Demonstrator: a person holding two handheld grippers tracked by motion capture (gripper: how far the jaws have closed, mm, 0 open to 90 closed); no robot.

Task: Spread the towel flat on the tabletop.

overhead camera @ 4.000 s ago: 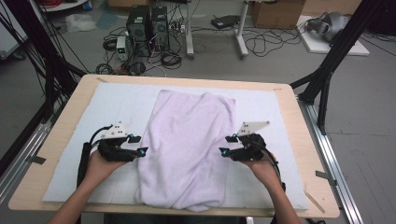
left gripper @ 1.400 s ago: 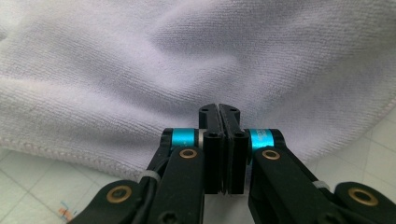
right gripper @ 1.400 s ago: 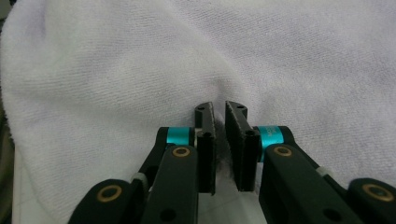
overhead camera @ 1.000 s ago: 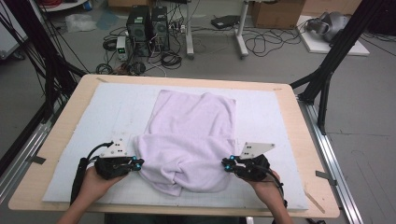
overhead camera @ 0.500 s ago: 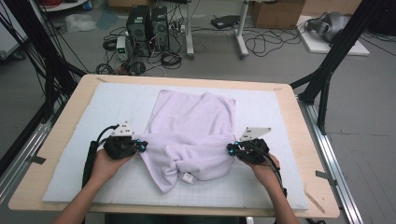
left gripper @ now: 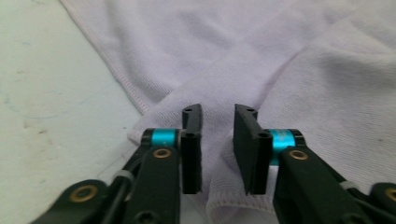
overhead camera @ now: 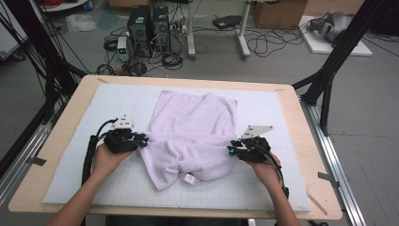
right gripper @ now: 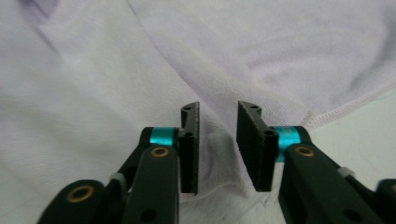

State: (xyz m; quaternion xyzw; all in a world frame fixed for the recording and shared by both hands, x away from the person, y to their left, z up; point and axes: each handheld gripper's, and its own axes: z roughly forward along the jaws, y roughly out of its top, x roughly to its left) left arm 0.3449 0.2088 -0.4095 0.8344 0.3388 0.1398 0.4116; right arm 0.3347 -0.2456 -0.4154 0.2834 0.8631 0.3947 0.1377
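A pale lilac towel point(overhead camera: 197, 123) lies on the white mat, its near part doubled back in a rumpled fold with a small white tag point(overhead camera: 189, 178) at the front. My left gripper point(overhead camera: 141, 141) sits at the fold's left edge and my right gripper point(overhead camera: 231, 149) at its right edge. In the left gripper view the jaws point(left gripper: 217, 142) stand apart with a ridge of towel point(left gripper: 303, 84) lying loose between them. The right gripper view shows the same: jaws point(right gripper: 217, 142) parted over a towel point(right gripper: 93, 93) crease, pads off the cloth. Both pairs of jaws have just been opening.
The white gridded mat point(overhead camera: 99, 108) covers most of the wooden table point(overhead camera: 66, 122). Black frame struts point(overhead camera: 329, 70) rise at both sides. Beyond the far edge the floor holds computer towers point(overhead camera: 150, 21) and cables.
Both hands carried the towel's near edge away from the person, doubling it over the middle. The jaws, shut on the cloth before, now stand apart and the fold lies loose.
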